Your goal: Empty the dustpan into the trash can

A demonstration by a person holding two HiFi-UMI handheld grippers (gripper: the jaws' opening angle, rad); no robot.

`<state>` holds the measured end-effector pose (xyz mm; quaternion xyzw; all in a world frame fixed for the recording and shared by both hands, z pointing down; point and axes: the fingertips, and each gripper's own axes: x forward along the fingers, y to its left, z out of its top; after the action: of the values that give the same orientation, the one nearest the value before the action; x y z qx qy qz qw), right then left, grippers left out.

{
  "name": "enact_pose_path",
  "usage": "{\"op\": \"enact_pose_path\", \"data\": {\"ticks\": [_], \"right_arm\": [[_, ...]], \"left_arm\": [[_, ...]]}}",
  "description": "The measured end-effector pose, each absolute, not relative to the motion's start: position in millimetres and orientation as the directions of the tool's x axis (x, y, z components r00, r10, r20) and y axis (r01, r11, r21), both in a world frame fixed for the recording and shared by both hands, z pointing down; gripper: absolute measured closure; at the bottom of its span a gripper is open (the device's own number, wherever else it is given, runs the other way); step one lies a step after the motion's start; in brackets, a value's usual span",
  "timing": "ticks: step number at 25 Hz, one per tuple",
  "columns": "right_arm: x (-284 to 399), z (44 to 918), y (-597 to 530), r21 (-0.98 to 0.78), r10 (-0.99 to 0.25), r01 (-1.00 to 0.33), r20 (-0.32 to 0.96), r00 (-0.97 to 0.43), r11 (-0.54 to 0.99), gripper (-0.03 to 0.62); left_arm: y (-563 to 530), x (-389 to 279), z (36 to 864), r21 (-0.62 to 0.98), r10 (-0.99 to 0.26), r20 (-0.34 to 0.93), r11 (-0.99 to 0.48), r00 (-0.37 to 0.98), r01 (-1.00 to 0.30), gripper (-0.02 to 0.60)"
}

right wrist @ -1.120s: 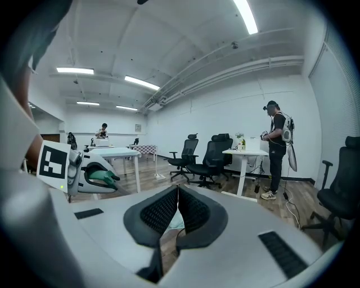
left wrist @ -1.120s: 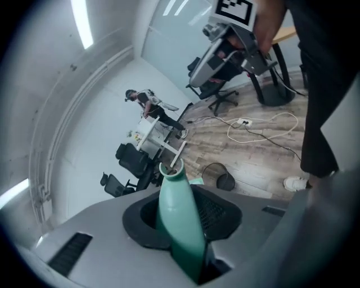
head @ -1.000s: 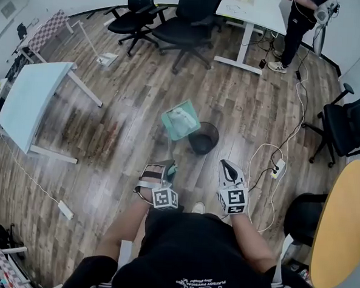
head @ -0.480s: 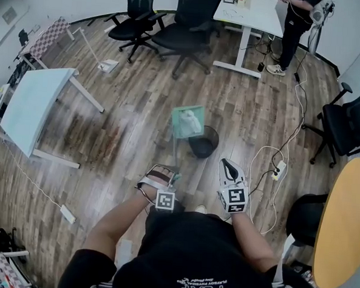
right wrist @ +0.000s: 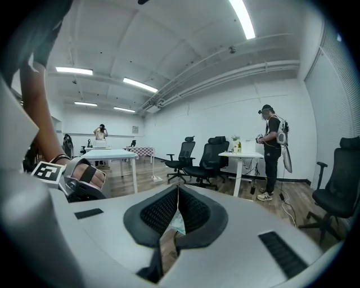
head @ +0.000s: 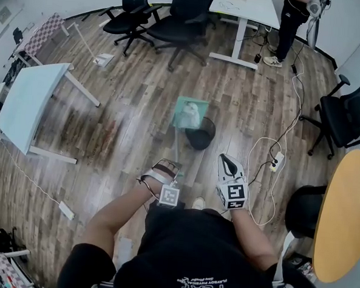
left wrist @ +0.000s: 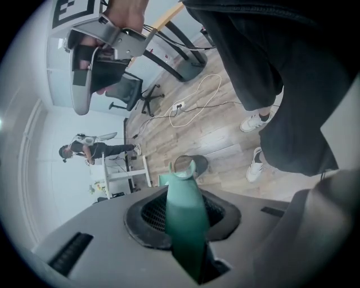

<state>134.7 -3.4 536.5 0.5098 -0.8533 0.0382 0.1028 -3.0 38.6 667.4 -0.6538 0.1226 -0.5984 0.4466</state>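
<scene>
The left tongs (head: 170, 169) pinch the dustpan (head: 181, 110) by its handle, pan at the trash can (head: 201, 137) rim's eleven o'clock; the right tongs (head: 227, 163) are pressed together, empty. White litter (head: 192, 113) lies in the pan, so the dumping looks unfinished.

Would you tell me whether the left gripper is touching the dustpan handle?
Touching. The left gripper view shows the left gripper shut on the teal dustpan handle.

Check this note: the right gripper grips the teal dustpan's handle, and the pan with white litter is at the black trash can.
Wrong gripper: the left gripper grips the teal dustpan's handle, as the left gripper view shows. The rest holds: the pan with white litter is at the black trash can.
</scene>
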Motion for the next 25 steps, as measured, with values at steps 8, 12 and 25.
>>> {"op": "enact_pose_path", "data": {"ticks": [8,12,25], "right_arm": [[130,544,9,0.032,-0.848,-0.868,0.233,-0.476,0.496,0.569],[131,549,13,0.021,-0.843,-0.865,0.239,-0.483,0.502,0.569],[133,565,15,-0.012,-0.830,-0.859,0.252,-0.498,0.511,0.569]], "left_arm": [[57,1,697,-0.609,-0.627,0.756,-0.570,0.186,0.552,0.479],[65,2,719,-0.552,-0.613,0.777,-0.559,0.140,0.619,0.479],[95,7,742,-0.450,-0.596,0.792,-0.423,0.133,0.786,0.476]]}}
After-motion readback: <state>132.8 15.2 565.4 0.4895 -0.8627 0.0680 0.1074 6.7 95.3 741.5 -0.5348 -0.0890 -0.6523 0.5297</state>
